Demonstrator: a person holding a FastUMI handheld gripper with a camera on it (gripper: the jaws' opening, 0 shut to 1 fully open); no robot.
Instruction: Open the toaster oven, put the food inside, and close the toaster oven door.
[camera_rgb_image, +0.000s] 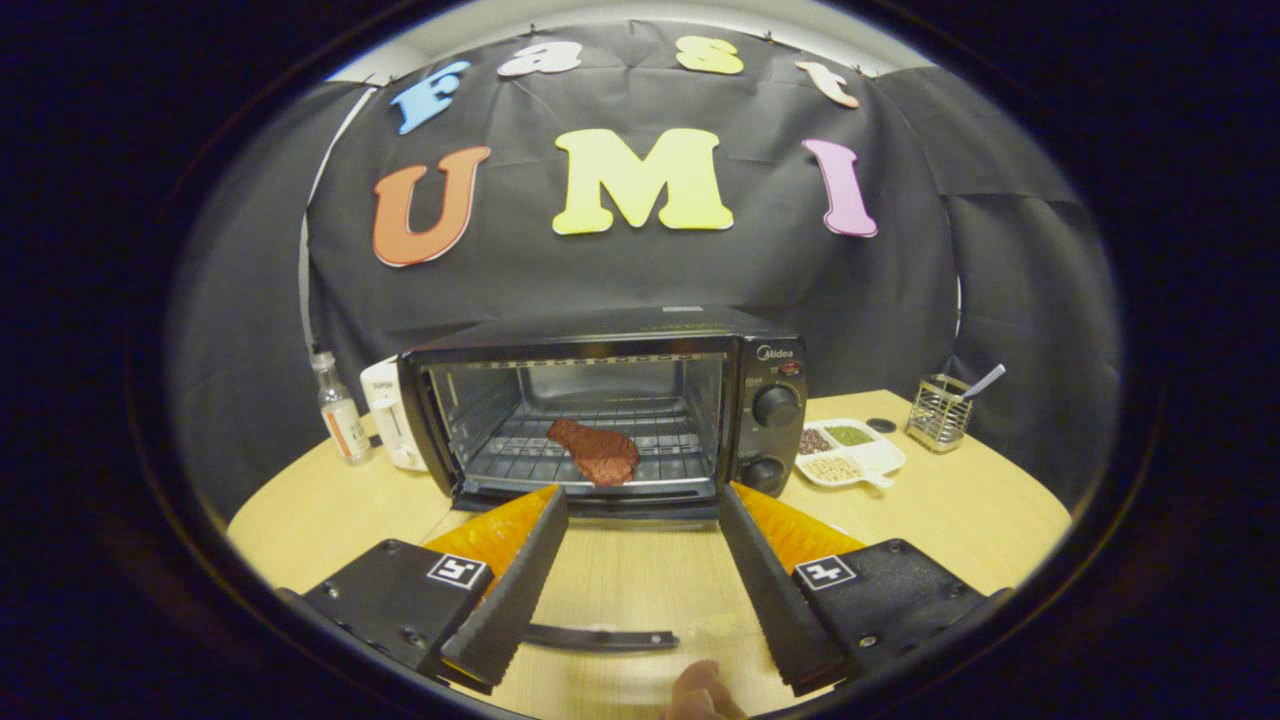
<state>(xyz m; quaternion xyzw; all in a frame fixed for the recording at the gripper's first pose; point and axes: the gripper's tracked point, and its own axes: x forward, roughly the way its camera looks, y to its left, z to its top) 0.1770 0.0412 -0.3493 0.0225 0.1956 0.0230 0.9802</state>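
Gripper view: the gripper (640, 590) is held wide open and empty, squarely facing the toaster oven (610, 410). The food (598, 452) is seen lying on the oven's rack. The door handle (600, 637) lies crosswise between the fingers, below the oven mouth; lifting it appears the remaining move.

- The toaster oven (610, 405) is a black box standing on the table, with two round knobs stacked on its right-hand panel.
- Its glass door (600, 610) is swung fully down and lies flat toward the viewer, the dark handle at the near edge.
- The food (597, 451), a reddish-brown drumstick-shaped piece, lies on the wire rack inside, near the front of the cavity.
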